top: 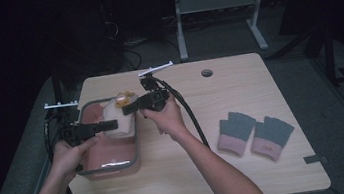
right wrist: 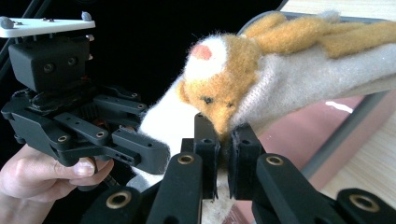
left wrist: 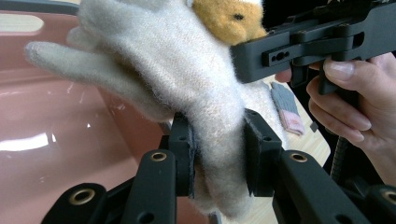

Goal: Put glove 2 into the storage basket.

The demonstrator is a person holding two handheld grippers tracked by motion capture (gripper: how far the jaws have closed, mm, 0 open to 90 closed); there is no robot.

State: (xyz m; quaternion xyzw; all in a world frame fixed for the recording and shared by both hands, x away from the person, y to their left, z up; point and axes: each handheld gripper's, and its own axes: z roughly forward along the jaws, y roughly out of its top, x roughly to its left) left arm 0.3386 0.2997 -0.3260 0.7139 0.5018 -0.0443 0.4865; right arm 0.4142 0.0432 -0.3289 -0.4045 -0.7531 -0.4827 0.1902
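A fuzzy cream glove [top: 118,118] with an orange animal face hangs over the pink tub [top: 138,147] at the table's left. Both grippers hold it. My left gripper [top: 111,125] comes in from the left, shut on the glove; in the left gripper view its pads [left wrist: 187,149] squeeze the cream glove [left wrist: 187,70] near its lower end. My right gripper [top: 128,108] reaches in from the right. In the right gripper view the right gripper [right wrist: 224,158] is shut on the glove's [right wrist: 289,79] edge just below the animal face [right wrist: 219,84].
Two grey gloves with pink cuffs [top: 235,132] [top: 271,137] lie side by side on the wooden table's right half. The tub has a grey rim [right wrist: 345,128] and a glossy pink inside [left wrist: 56,140]. A cable hole [top: 206,72] sits near the far edge.
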